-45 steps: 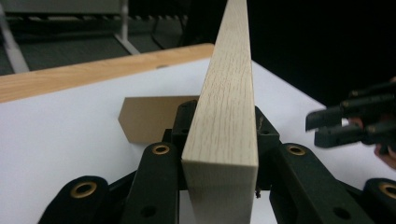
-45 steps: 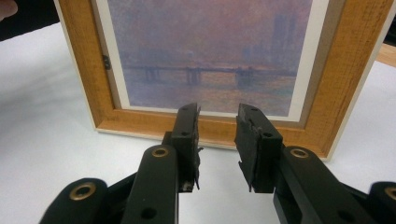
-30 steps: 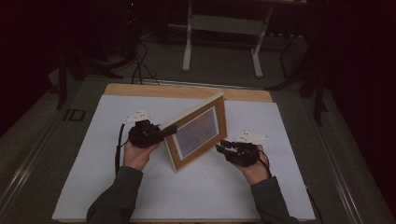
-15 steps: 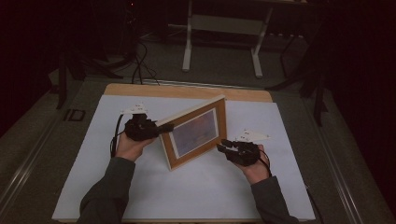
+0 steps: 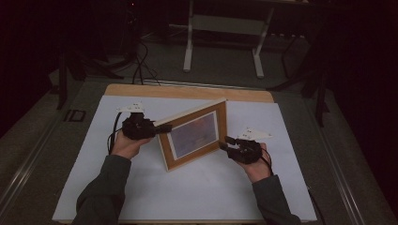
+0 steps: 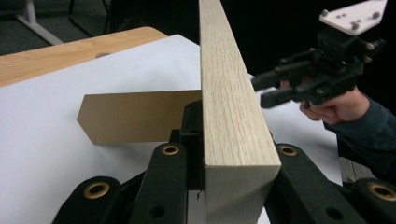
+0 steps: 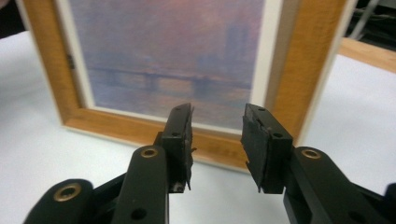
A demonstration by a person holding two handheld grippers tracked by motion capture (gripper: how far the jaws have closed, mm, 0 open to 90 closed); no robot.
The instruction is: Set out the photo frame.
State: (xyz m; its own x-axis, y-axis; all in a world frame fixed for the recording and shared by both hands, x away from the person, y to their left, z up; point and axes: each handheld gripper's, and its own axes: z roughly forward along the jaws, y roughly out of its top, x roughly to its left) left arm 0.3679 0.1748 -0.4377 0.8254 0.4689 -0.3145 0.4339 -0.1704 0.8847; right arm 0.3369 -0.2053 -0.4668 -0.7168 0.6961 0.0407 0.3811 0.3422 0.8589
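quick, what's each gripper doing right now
Left gripper: tongs closed on the edge of the picture frame, which stands on the table.
Right gripper: tongs open, just been opening, nothing between them, in front of the frame.

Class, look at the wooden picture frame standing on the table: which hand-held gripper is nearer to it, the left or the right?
Left. The left hand-held gripper is clamped on the picture frame's edge. The right hand-held gripper sits just off the frame's front, jaws open with nothing between them, having just been opening.

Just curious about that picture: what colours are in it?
Hazy purple with pinkish orange, in the framed picture; best in the right gripper view.
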